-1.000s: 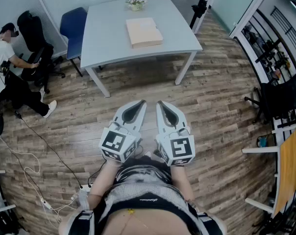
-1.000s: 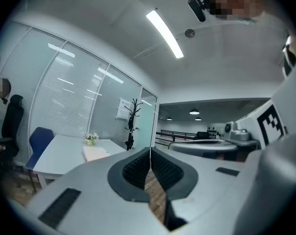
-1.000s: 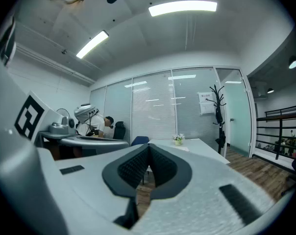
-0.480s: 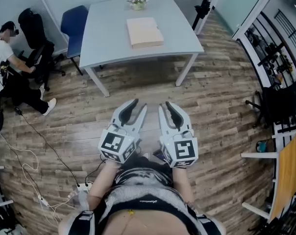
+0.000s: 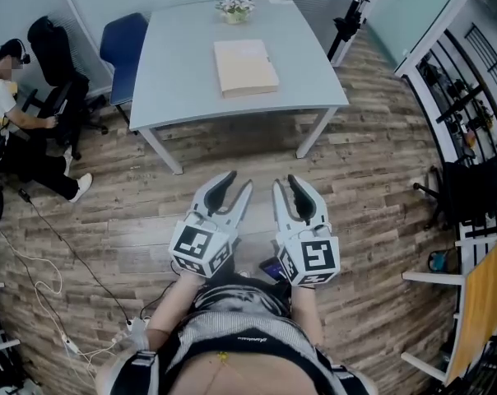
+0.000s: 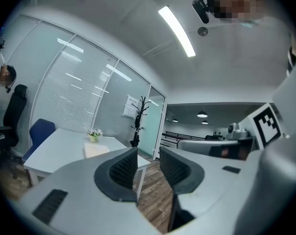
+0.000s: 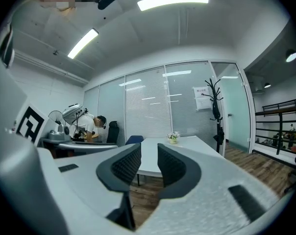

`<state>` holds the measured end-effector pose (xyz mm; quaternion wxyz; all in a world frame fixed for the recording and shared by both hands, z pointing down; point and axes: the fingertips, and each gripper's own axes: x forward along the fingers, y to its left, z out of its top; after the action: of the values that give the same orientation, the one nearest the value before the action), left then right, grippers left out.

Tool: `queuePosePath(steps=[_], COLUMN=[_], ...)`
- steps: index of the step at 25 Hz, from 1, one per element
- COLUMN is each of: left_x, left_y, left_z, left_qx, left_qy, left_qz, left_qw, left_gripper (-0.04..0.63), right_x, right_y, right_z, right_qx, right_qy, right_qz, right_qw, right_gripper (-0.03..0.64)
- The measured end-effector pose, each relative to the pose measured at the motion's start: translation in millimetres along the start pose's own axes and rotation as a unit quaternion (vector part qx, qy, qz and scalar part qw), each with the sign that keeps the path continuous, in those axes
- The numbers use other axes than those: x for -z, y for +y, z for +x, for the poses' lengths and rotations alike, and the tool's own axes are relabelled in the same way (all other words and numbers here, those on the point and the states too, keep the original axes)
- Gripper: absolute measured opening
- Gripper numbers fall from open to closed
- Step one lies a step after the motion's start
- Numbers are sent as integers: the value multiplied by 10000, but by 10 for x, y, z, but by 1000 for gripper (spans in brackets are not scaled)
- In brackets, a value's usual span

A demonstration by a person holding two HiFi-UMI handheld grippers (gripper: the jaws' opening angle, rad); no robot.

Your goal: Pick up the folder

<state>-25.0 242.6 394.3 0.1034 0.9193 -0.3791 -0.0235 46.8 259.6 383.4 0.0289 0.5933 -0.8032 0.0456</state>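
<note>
A tan folder (image 5: pixel 244 67) lies flat near the middle of the white table (image 5: pixel 174 64), and shows as a pale slab (image 6: pixel 96 150) in the left gripper view. My left gripper (image 5: pixel 238 183) and right gripper (image 5: pixel 284 183) hang side by side over the wooden floor, well short of the table. Both point level toward it. The jaws of each are opening, with a narrow gap and nothing between them. The folder is not visible in the right gripper view, where only the table (image 7: pixel 150 158) shows past the right gripper (image 7: pixel 149 161).
A small flower pot (image 5: pixel 236 7) stands at the table's far edge. A blue chair (image 5: pixel 121 46) sits at its left corner. A seated person (image 5: pixel 18 113) works at far left. Cables (image 5: pixel 59 278) trail over the floor. Black racks (image 5: pixel 466 138) and a coat stand (image 5: pixel 351 15) stand right.
Both grippers' jaws have parted from shut to a narrow gap. The table and folder have drawn closer in the head view as I moved forward.
</note>
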Motion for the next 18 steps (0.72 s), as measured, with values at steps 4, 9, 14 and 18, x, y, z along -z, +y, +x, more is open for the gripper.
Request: queuePosePath(steps=[4, 9, 14, 18], left_x=[-74, -238, -328, -341], left_y=[411, 921, 1328, 1576], left_z=[440, 998, 1418, 1673], left_qx=[99, 237, 394, 466], left_qy=[-14, 40, 142, 190], left_qz=[-49, -57, -66, -114], left_qw=[9999, 9997, 9991, 9987], left_gripper=[113, 112, 112, 112], right_x=[-60, -159, -214, -231], right_y=[-154, -353, -503, -599], right_z=[551, 1217, 1795, 2155], right_qx=[32, 152, 279, 338], right_qy=[-32, -19, -5, 14], right_qz=[9, 69, 132, 179], right_qw=[10000, 9999, 9995, 9993], right_gripper=[106, 106, 106, 106])
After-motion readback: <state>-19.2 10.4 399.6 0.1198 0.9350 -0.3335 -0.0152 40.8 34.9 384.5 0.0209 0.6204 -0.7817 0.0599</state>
